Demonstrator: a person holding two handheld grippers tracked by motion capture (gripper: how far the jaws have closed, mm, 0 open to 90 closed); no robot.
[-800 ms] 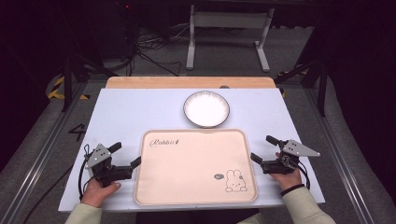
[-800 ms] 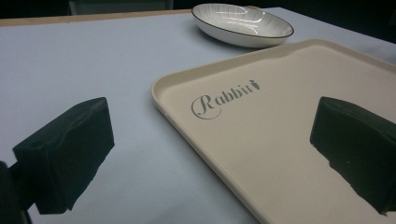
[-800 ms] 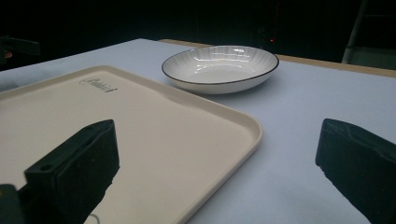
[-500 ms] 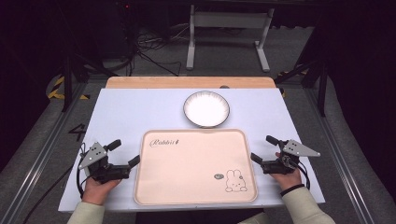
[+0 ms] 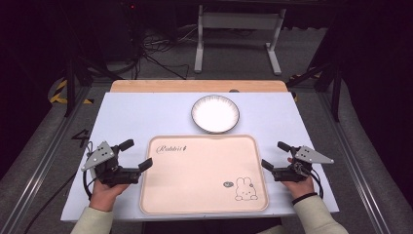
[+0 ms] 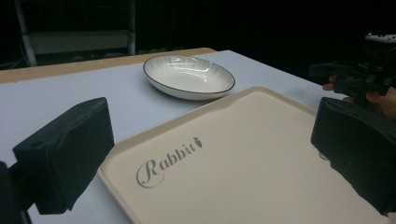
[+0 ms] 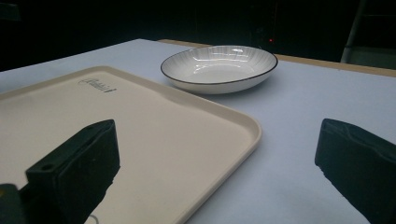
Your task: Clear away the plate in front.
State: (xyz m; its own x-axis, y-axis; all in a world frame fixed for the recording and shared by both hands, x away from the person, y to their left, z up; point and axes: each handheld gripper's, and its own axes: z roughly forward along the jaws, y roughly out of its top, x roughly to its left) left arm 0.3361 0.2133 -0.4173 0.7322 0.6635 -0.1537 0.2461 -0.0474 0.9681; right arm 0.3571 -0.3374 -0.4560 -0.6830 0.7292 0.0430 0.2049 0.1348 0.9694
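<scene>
- The surface [image 5: 146,117] is a pale blue-white sheet. A strip of light wood [image 5: 195,86] runs along its far edge.
- A big cream tray [image 5: 204,170] lies flat on the near middle of the surface. It has the word "Rabbit" near its far left corner and a small bunny picture [image 5: 245,189] near its near right corner.
- A white bowl [image 5: 215,113] with a thin dark rim sits just beyond the tray's far edge. There is nothing in it.
- The left claw [image 5: 136,156] sits at the tray's left side, held by a hand [image 5: 104,192] in a pale sleeve. Its jaws are wide apart and hold nothing. In the left claw view one jaw is over the tray and the other is over the bare surface.
- The right claw [image 5: 276,155] sits at the tray's right side, held by the other hand [image 5: 297,187]. Its jaws are also wide apart and hold nothing. In the right claw view the tray's corner lies between them.
- The room around is dark. The floor [image 5: 160,53] is grey.
- Black cables [image 5: 146,48] lie on the floor behind the surface.
- A pale metal stand [image 5: 238,34] with two legs is there too.
- Yellow and black tape [image 5: 61,92] marks the floor at the left.
</scene>
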